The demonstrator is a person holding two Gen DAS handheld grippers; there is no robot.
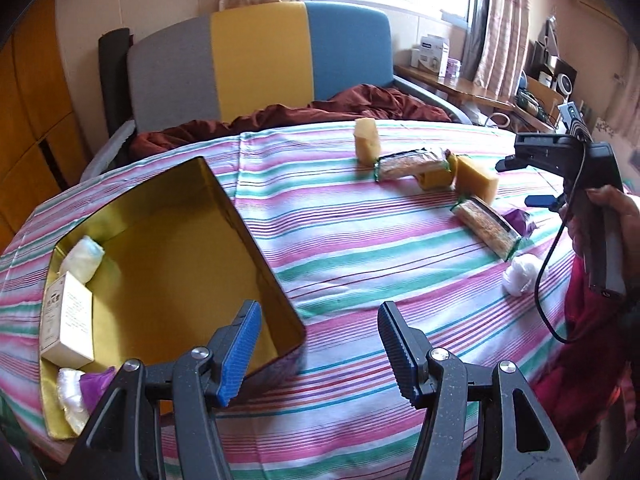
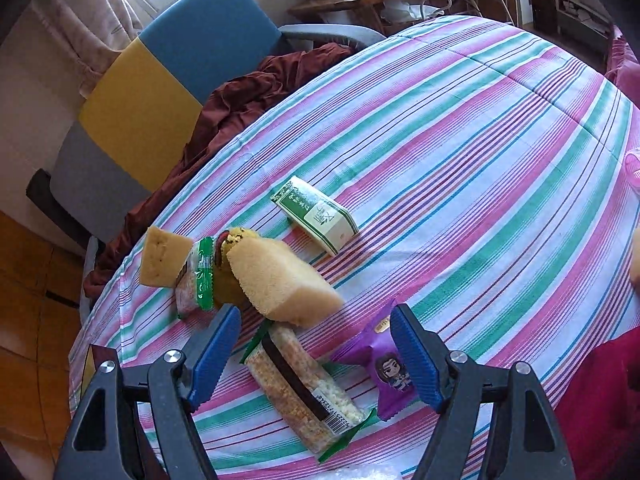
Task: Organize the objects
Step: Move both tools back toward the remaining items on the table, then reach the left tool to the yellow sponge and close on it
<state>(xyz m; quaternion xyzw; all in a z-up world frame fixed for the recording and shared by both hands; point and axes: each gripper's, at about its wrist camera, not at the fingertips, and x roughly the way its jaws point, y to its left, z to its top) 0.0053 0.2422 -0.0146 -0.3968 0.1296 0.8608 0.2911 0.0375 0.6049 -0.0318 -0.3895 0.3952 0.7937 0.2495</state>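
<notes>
A gold tin box point(image 1: 176, 256) lies open on the striped cloth at the left. It holds a white carton point(image 1: 68, 320), a pale wrapped item point(image 1: 82, 258) and a white and purple packet point(image 1: 80, 394). My left gripper point(image 1: 320, 354) is open and empty beside the tin's near right corner. My right gripper point(image 2: 316, 354) is open above a rice snack bar point(image 2: 300, 388), with a purple packet point(image 2: 388, 368) by its right finger. A yellow sponge point(image 2: 280, 280), a second sponge point(image 2: 160, 260), another snack bar point(image 2: 196, 280) and a green-white box point(image 2: 320, 216) lie beyond.
A white wrapped ball point(image 1: 520, 276) lies at the cloth's right edge. A grey, yellow and blue chair point(image 1: 256, 64) with a dark red cloth point(image 1: 280, 116) stands behind the table. A wooden shelf point(image 1: 472, 88) with boxes is at the back right.
</notes>
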